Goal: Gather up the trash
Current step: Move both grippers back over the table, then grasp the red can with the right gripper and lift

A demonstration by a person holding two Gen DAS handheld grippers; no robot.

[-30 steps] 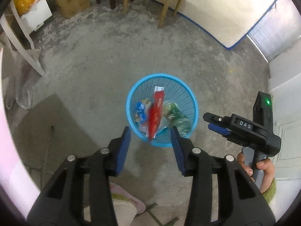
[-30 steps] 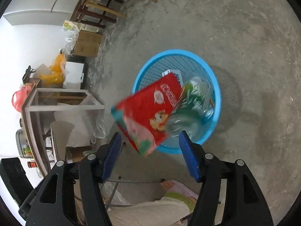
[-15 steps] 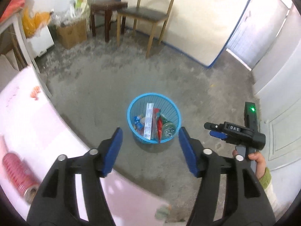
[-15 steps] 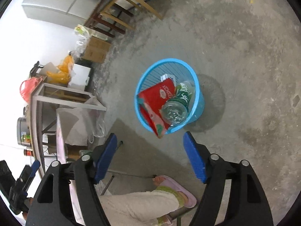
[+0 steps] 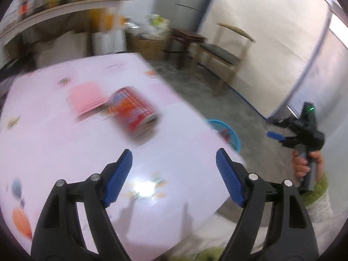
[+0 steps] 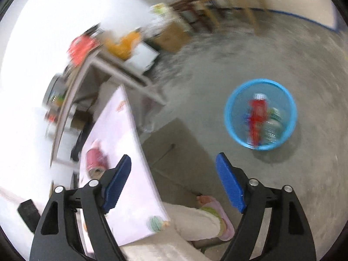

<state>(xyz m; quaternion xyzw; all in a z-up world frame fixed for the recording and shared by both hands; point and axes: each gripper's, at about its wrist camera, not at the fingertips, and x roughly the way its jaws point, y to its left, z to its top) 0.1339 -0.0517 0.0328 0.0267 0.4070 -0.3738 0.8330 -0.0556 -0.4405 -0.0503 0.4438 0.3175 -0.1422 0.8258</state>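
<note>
Both grippers are swinging away from the blue basket (image 6: 260, 114) on the floor and back toward the pink table (image 5: 65, 148), and the red packet that was dropping from the right gripper (image 6: 174, 180) is now lying inside the basket. Nearest me, the left gripper (image 5: 174, 179) is hanging over the table's near edge with its jaws opening and nothing between them. The right gripper's jaws are opening too, empty, above the floor beside the table. Farther on, a red can (image 5: 133, 113) is lying on its side in the middle of the table, touching a pink sheet (image 5: 87, 97). Several pieces are already binned; the can looks like the main thing left.
</note>
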